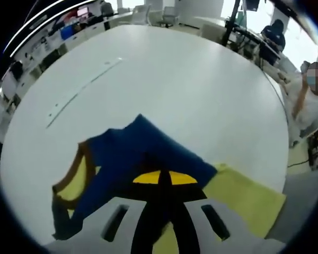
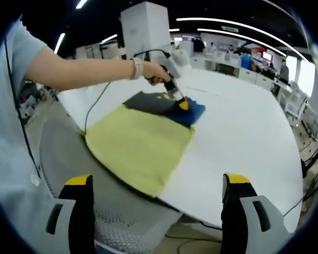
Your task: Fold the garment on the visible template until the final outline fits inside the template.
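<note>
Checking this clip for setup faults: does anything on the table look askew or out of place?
Yes. The yellow rectangular template overhangs the white round table's edge. The dark blue garment, pinched by the left gripper, lies bunched across the template's far corner, partly off it.

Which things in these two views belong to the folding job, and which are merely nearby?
Job:
blue garment
yellow template
left gripper, shut on the garment
right gripper, open

Nearby:
white table
office chair
black cable
</note>
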The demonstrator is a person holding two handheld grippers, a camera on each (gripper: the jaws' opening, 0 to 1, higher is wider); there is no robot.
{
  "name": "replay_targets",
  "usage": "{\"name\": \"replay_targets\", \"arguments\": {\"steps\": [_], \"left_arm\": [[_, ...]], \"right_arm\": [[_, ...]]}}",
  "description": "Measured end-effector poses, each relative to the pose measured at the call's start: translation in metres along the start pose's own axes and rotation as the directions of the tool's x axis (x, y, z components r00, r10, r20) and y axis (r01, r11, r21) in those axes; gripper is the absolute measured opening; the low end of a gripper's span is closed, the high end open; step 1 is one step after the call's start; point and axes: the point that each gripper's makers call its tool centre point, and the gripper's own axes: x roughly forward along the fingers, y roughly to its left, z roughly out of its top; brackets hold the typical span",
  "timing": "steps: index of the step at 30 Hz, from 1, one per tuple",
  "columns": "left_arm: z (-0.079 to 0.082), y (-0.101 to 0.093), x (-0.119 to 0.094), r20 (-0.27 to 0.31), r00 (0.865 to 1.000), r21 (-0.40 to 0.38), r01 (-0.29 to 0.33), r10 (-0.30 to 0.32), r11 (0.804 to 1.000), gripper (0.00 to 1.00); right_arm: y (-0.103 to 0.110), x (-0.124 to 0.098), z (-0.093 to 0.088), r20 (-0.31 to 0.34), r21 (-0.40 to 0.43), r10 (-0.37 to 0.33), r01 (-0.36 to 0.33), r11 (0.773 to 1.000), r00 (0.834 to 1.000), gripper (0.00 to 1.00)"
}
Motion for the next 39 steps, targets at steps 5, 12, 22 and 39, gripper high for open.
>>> {"name": "replay_targets", "arguments": {"steps": [5,12,22,39], "left_arm": [[0.001,-0.009,0.001,-0.002,1.0,-0.001,0.023,-0.023,1.0,0.0],[0.005,-0.023,0.002,0.012,0.999,0.0,0.053,-0.053,0.999,0.01],[0.009,-0.028,-0.013,0.052,0.996,-0.008,0.07,-0.07,0.997,0.05],[-0.003,-0.022,-0.043,0.057,0.998,0.072,0.02,-0.024,0.997,0.23]], "right_arm": [[0.001,0.001,-0.002,-0.003,-0.002,0.006,-0.006,1.0,1.0,1.0],[0.002,0.0,-0.002,-0.001,-0.006,0.006,-0.006,1.0,1.0,1.0],[0.005,-0.001,-0.002,0.002,-0.008,0.007,-0.007,1.0,1.0,1.0],[0.015,0.006,0.009,-0.002,-0.058,0.037,-0.037,0.998,0.999,1.0]]}}
